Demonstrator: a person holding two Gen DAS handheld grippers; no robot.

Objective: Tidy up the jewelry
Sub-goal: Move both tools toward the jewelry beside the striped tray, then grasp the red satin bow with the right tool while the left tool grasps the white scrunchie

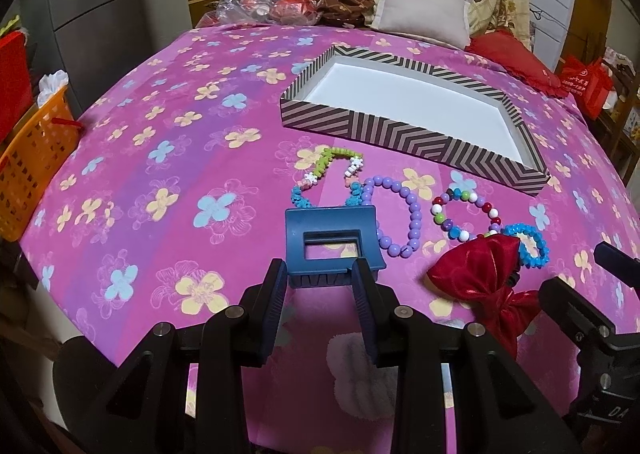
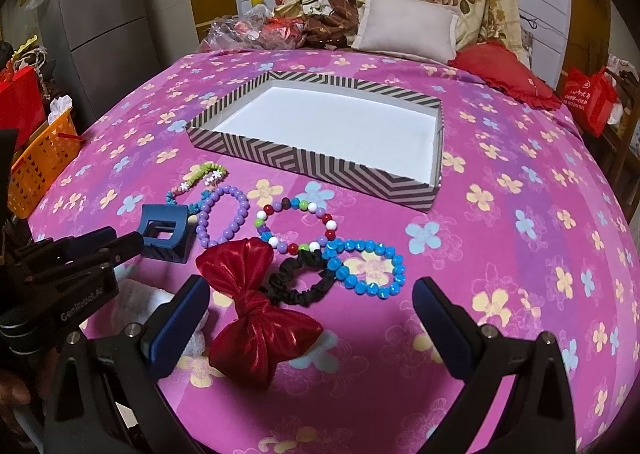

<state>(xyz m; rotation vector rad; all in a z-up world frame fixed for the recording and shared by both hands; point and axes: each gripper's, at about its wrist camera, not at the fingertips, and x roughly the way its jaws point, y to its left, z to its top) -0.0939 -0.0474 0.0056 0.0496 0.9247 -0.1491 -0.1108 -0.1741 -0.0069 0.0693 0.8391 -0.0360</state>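
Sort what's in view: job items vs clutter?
Job: blue hair claw in left gripper, purple bracelet, multicolor bracelet, blue bracelet, green-pink bracelet, red bow scrunchie, striped box.
Clutter: orange basket, beige pillow, red bag.

The red bow (image 2: 256, 314) is shiny satin-like cloth, the purple beads (image 2: 224, 219) glossy and smooth, the hair clip (image 1: 334, 250) matt blue plastic, the bedspread (image 2: 500, 254) soft printed cloth.
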